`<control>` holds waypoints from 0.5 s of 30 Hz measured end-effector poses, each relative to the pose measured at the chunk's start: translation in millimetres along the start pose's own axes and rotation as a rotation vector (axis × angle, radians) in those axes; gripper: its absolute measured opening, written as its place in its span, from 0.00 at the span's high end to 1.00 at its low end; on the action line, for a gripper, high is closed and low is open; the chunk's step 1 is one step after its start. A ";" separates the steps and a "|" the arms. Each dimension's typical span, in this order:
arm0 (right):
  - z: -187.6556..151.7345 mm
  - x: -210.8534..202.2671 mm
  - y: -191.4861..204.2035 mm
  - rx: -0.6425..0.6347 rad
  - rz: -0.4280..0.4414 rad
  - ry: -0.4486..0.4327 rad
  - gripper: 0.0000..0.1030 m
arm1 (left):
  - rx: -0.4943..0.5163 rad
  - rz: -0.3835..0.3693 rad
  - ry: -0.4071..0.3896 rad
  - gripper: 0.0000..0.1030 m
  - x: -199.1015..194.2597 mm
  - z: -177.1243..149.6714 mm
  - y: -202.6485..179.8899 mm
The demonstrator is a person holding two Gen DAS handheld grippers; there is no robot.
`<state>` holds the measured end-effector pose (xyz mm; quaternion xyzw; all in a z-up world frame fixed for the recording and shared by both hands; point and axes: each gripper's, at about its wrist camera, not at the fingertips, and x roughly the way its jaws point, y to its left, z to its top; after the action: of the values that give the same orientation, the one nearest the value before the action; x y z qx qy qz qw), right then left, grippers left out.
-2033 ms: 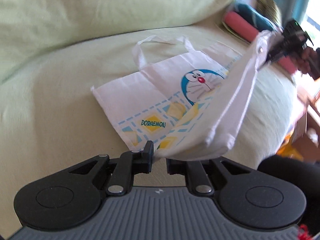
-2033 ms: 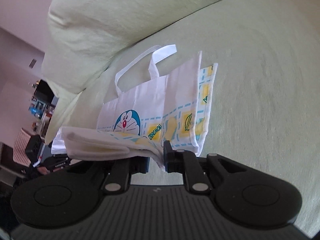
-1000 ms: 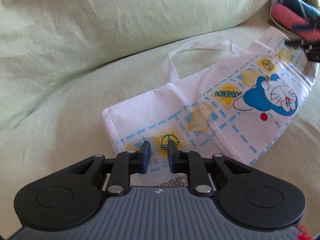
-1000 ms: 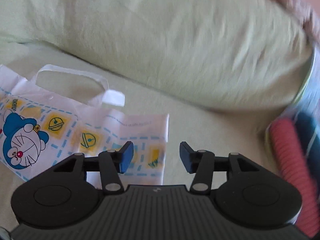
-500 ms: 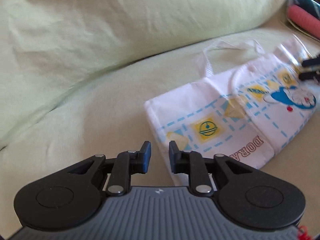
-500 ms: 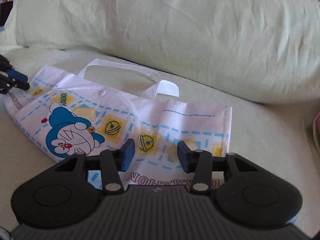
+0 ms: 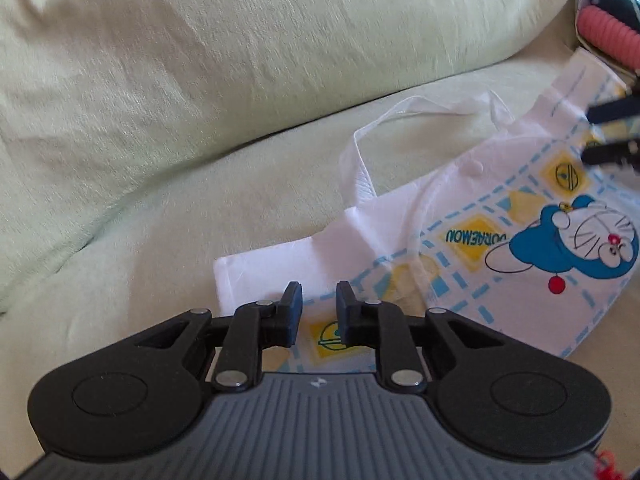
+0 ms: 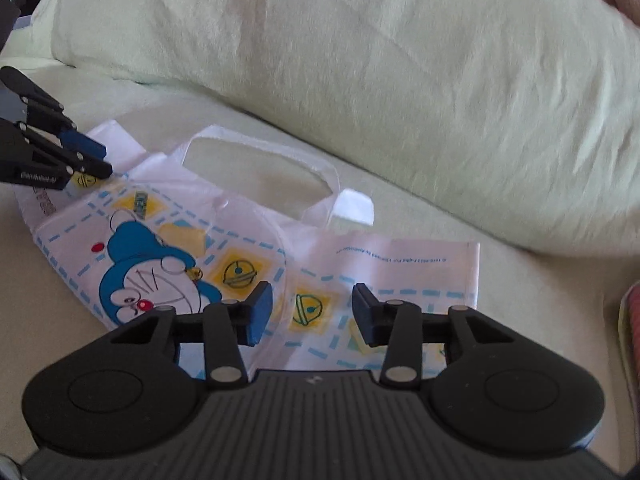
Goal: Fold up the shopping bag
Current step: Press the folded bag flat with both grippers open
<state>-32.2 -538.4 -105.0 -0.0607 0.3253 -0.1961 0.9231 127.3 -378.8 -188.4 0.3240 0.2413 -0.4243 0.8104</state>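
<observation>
A white shopping bag (image 7: pixel 472 236) with a blue Doraemon print lies folded over on the pale green sofa seat, handles (image 7: pixel 400 120) toward the back cushion. My left gripper (image 7: pixel 318 300) hovers over the bag's near left corner, open a little and empty. In the right wrist view the bag (image 8: pixel 360 264) lies just ahead. My right gripper (image 8: pixel 312 308) is open and empty above its near edge. My left gripper (image 8: pixel 92 160) shows there at the bag's far left end.
A big pale green back cushion (image 7: pixel 260 48) runs behind the bag. A pink ribbed roll and dark blue items (image 7: pixel 608 32) lie at the sofa's right end. The green seat (image 7: pixel 120 260) extends to the left of the bag.
Both grippers let go of the bag, which now lies folded over with the Doraemon face on top. My left gripper has moved back over the bag's left corner.
</observation>
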 end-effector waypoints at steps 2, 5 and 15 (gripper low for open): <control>-0.4 15.4 -6.7 -0.016 -0.027 0.052 0.82 | 0.033 0.026 -0.002 0.80 1.0 -2.0 -2.6; -15.0 19.8 -22.0 0.010 -0.076 0.039 0.82 | 0.040 0.041 -0.017 0.80 0.6 -9.7 -0.4; -46.7 -7.3 -30.4 0.163 -0.177 0.035 0.79 | -0.044 0.058 0.002 0.84 -11.4 -11.8 -0.9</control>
<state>-76.4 -562.6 -130.0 -0.0106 0.3176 -0.3037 0.8982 119.2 -364.6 -189.0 0.3132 0.2420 -0.3949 0.8291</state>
